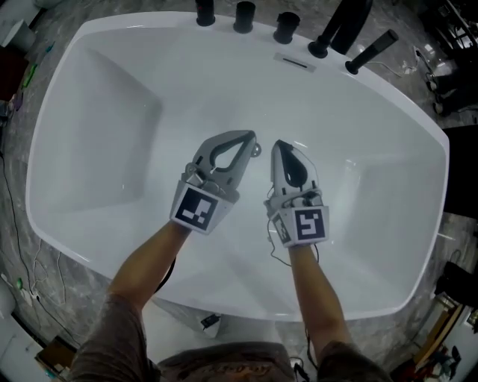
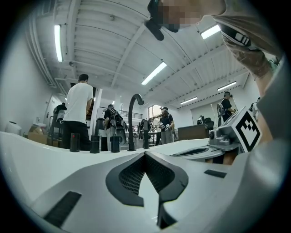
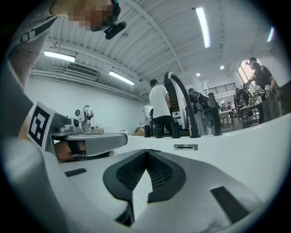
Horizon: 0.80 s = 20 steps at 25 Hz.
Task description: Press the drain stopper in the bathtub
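Reading from the left, we note loose cables (image 1: 10, 216) on the floor outside the white bathtub (image 1: 97, 112); they are well apart from the work. The left gripper (image 1: 250, 139) is held low over the middle of the tub. Its jaws meet at the tips with nothing between them, and we judge that this makes a blunt point suited to pressing. Just right of that tip, on the tub floor between the two grippers, lies a small round metallic piece that we take to be the drain stopper (image 1: 256, 149). The right gripper (image 1: 278, 146) sits near the stopper on its right side. Its jaws are likewise together and empty, so we judge it to be standing by rather than sharing the press. Along the far rim stand three black tap handles (image 1: 244, 15), a black spout (image 1: 336, 30) and a hand shower (image 1: 371, 51), with an overflow slot (image 1: 295, 62) below them. All are well apart from the stopper. We see nothing lying between either tip and the stopper. Beyond the far rim, several people (image 2: 78, 109) stand in the room.
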Available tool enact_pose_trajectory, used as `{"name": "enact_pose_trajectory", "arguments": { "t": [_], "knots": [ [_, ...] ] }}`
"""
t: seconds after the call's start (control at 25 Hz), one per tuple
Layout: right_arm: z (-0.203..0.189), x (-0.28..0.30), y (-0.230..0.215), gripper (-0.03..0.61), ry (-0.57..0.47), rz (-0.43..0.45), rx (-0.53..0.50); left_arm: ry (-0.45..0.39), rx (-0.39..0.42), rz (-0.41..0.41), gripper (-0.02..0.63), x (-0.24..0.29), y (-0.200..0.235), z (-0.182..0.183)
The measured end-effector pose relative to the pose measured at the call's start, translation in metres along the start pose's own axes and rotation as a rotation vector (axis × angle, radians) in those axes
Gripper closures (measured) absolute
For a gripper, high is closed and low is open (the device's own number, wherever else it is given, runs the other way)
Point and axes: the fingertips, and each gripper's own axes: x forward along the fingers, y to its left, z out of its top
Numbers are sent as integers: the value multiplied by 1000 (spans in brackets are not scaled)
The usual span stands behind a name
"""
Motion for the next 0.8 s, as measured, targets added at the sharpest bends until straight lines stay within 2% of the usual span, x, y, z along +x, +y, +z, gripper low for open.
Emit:
{"name": "enact_pose_trajectory", "arguments": {
  "t": [0.64,0.8],
  "knots": [
    [-92,30,-13,578,2,-6,11,-16,-1,-27,609,14,8,-83],
    [-130,40,-20,580,60,-13,14,-21,-2,-20,609,16,12,-98]
  ]
}}
